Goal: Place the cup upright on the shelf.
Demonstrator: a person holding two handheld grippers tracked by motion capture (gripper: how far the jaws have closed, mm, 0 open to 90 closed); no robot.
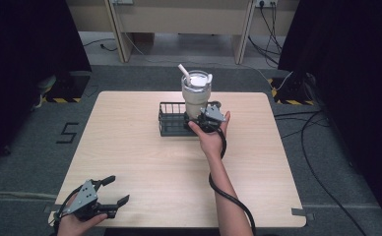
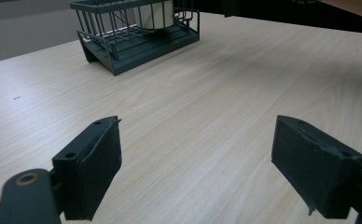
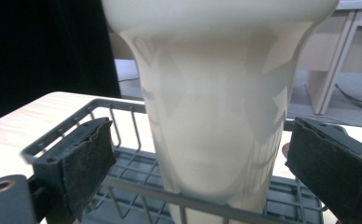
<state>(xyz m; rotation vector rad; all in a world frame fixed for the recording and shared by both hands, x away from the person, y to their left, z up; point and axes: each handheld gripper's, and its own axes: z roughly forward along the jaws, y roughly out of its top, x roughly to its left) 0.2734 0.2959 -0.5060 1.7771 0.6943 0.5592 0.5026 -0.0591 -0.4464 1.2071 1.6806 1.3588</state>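
Note:
A cream tumbler (image 1: 196, 96) with a clear lid and a white straw (image 1: 183, 69) stands upright in the right end of a dark wire basket (image 1: 172, 120) at the back middle of the table. My right gripper (image 1: 206, 112) is at the tumbler's near side, low, over the basket rim. In the right gripper view the tumbler (image 3: 216, 102) stands between the open jaws of my right gripper (image 3: 198, 158); a gap shows on the left, and the right pad (image 3: 328, 172) is almost against it. My left gripper (image 1: 118, 190) hovers open and empty at the table's front left corner (image 2: 198, 154).
The light wooden table (image 1: 144, 167) stands on grey carpet. Black curtains (image 1: 26, 44) hang on both sides. Cables (image 1: 322, 142) trail over the floor on the right. Wooden desk legs (image 1: 120, 34) stand behind the table. In the left gripper view the basket (image 2: 137, 44) is far ahead.

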